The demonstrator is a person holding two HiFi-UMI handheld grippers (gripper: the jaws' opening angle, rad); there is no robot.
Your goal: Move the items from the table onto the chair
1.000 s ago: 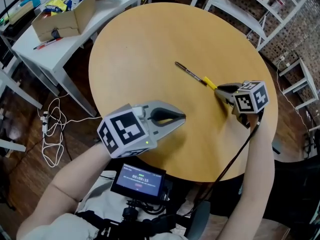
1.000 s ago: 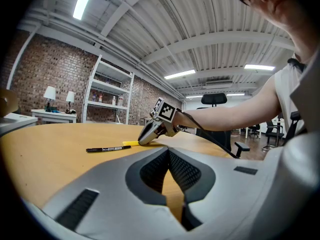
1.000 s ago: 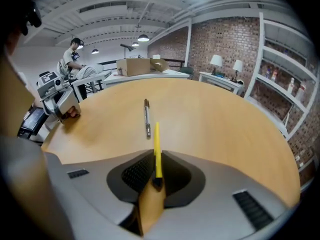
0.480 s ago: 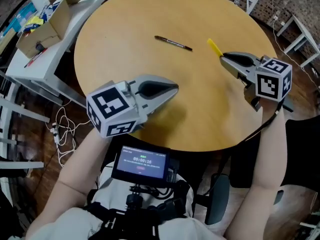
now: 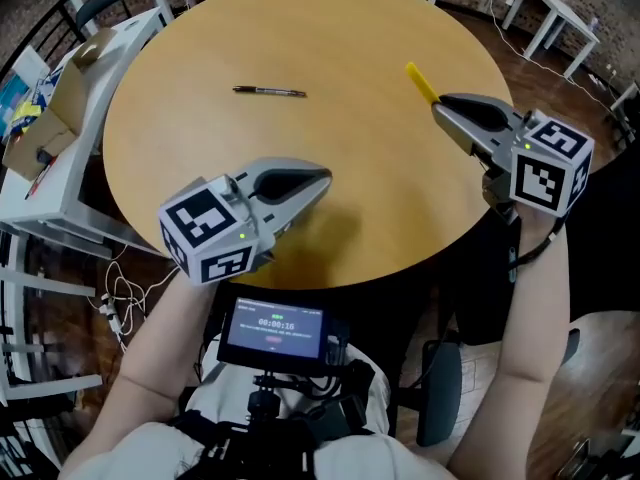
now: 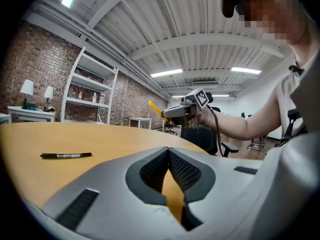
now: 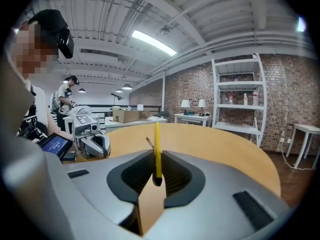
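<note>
Your right tool (image 5: 447, 108) is clenched on the yellow marker (image 5: 421, 81), which juts from its tips above the right edge of the surface (image 5: 380, 198), raised clear of the top. The black pen (image 5: 268, 91) lies flat near the far left edge. Your left tool (image 5: 318, 181) hovers over the near edge, jaws pressed together with nothing between them.

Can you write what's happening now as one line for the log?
right gripper: shut on yellow pen | left gripper: shut, empty | black pen: on table
</note>
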